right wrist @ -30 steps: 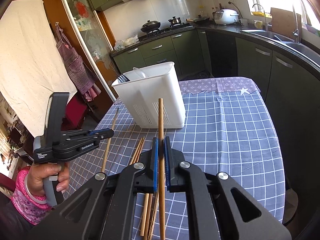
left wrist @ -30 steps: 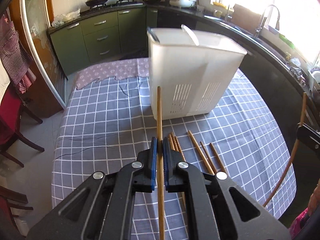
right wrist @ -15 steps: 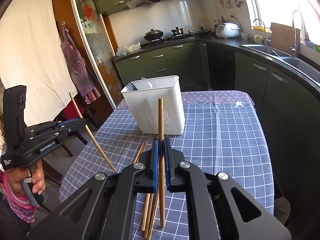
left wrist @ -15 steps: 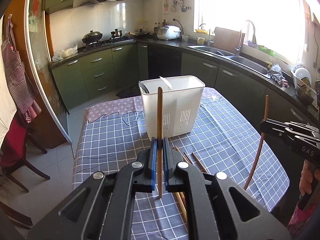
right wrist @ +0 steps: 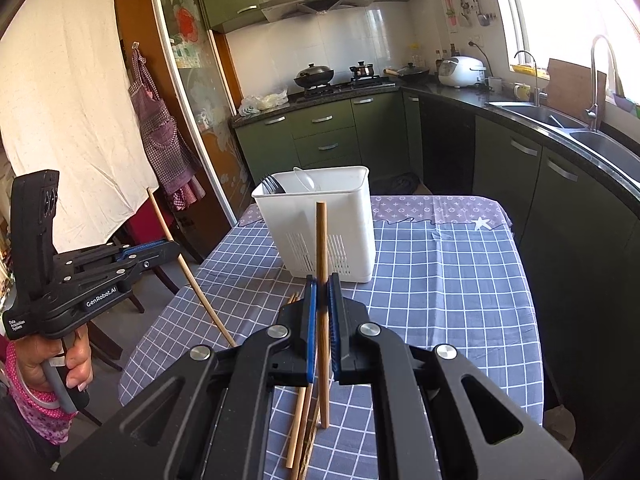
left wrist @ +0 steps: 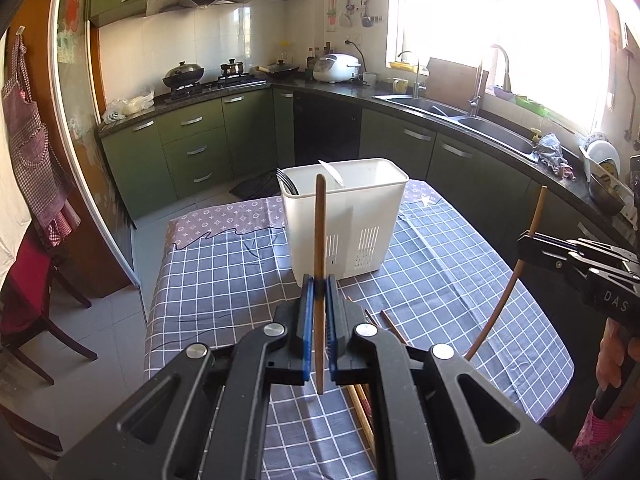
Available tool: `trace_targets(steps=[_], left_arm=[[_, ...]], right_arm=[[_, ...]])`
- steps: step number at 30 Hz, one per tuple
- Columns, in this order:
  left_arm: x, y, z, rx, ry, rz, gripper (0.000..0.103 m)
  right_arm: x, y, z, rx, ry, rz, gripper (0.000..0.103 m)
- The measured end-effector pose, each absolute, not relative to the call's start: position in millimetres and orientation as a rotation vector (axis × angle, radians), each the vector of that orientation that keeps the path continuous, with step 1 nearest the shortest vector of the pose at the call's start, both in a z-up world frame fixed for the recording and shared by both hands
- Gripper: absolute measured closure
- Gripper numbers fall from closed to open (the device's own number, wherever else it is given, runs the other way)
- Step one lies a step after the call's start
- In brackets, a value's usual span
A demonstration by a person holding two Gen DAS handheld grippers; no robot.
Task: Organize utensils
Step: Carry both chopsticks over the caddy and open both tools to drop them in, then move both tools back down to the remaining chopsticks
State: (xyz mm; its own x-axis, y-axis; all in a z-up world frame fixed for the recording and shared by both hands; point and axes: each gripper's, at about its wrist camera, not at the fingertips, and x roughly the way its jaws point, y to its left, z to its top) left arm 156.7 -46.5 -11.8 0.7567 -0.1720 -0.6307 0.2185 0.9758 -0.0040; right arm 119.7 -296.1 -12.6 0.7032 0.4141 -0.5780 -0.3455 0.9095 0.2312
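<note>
Tablecloth (right wrist: 440, 280) bears one holder (right wrist: 320, 232); grippers clamp two chopsticks (left wrist: 319, 240).

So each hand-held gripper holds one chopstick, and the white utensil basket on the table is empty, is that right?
Not quite. Each hand-held gripper, left and right, holds one chopstick, but the white basket is not empty: the right wrist view shows forks inside.

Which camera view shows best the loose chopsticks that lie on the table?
The right wrist view: several loose chopsticks lie in plain sight on the checked cloth below the right gripper. In the left wrist view the left gripper hides most of them; only short ends show.
</note>
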Motion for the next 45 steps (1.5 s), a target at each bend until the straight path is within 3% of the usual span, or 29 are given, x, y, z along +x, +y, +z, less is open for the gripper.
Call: trace_targets(steps=[7, 14, 21, 26, 33, 42, 45], left_arm=[[166.0, -45.6, -0.6, 0.055, 0.68, -0.232, 0.097], [180.3, -48.5, 44.5, 0.05, 0.642, -0.266, 0.097], [203.5, -49.8, 113.1, 0.032, 0.484, -0.241, 0.097], [236.5, -59.0, 123.7, 0.022, 0.415, -0.203, 0.097], [288.0, -64.2, 73.4, -0.009, 0.512, -0.18, 0.097], [296.9, -67.3, 26.2, 0.033, 0.635, -0.171, 0.096], [290.6, -64.2, 25.4, 0.028, 0.635, -0.167, 0.074]], right_arm=[[129.1, -285.1, 8.8, 0.084, 0.634, 0.442, 0.096], [149.6, -275.4, 62.3, 0.068, 0.567, 0.49, 0.096], [183.7, -282.9, 140.5, 0.122, 0.435, 0.5, 0.096], [222.8, -286.5, 169.2, 0.145, 0.364, 0.427, 0.096], [286.4, -279.6, 119.6, 0.133, 0.464, 0.358, 0.096], [314.8, -258.7, 41.3, 0.079, 0.624, 0.356, 0.095], [308.7, -256.9, 39.1, 0.067, 0.626, 0.357, 0.085]])
